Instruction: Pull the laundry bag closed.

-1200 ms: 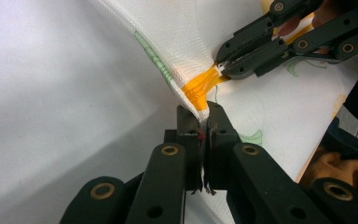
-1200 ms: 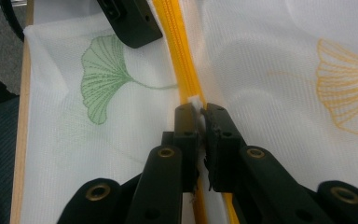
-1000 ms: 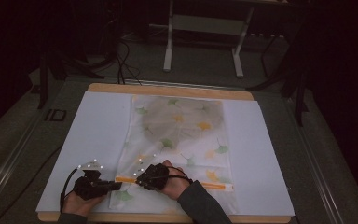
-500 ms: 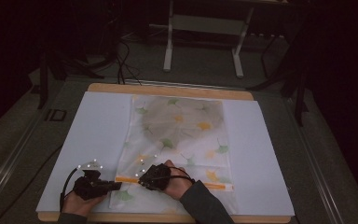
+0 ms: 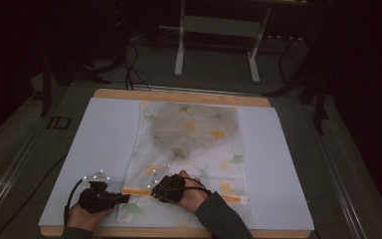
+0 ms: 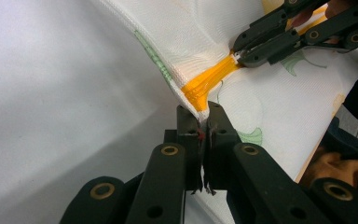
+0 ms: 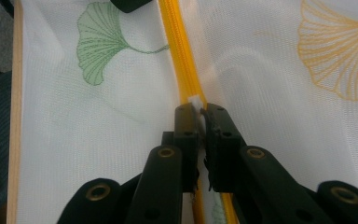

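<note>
The right gripper [image 7: 202, 113] pinches a small white tab on the orange zipper [image 7: 179, 60] running across the white ginkgo-leaf mesh bag [image 7: 270, 70].

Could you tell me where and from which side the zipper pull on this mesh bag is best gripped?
Grip the small white zipper pull on the orange zipper, coming along the zipper line as the right gripper does. The tab is thin and flat, so jaws closing across it should hold, while the left gripper pinches the zipper's end.
</note>
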